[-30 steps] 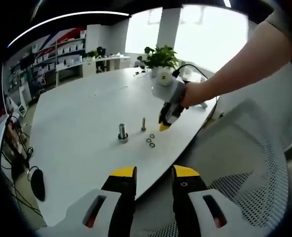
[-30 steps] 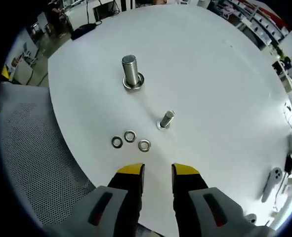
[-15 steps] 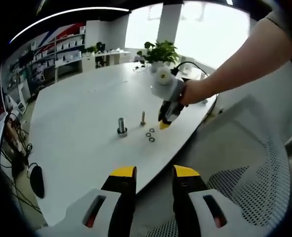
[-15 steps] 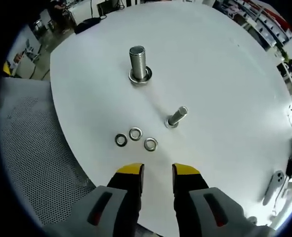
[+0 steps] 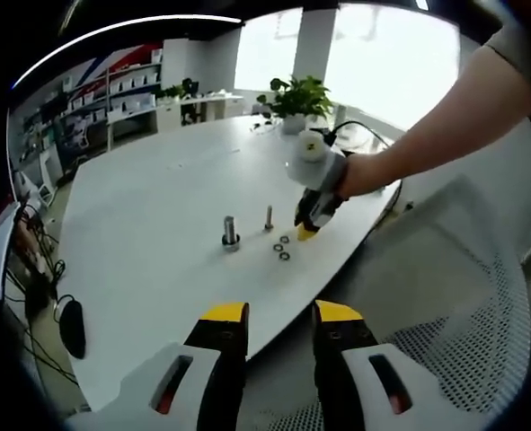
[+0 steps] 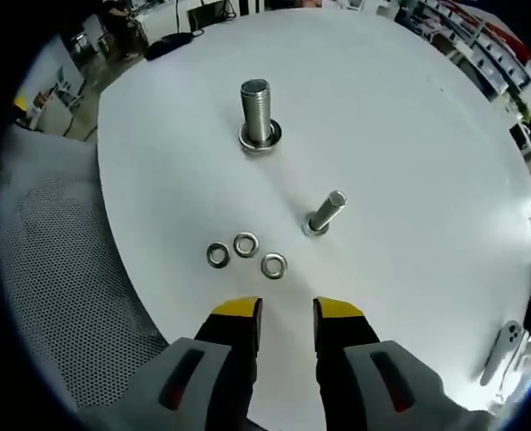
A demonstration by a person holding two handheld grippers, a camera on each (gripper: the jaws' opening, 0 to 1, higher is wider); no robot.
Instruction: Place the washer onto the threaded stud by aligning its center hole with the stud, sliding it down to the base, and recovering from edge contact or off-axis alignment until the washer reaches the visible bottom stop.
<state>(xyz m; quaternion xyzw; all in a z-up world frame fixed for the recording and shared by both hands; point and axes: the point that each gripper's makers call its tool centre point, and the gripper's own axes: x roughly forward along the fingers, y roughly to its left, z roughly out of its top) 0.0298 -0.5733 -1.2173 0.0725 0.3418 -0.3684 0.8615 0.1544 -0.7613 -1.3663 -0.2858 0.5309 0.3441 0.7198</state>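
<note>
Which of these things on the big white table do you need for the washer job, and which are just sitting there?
For the job:
three washers
thin stud
right tool, open above the washers

Just lying about:
thick stud with a ring at its base
plant
white remote-like gadget
mesh chair

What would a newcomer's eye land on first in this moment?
Two upright steel threaded studs on the white round table: the thick stud farther off, the thin stud nearer. Three loose steel washers lie just ahead of the right gripper, whose open yellow-tipped jaws hold nothing.
</note>
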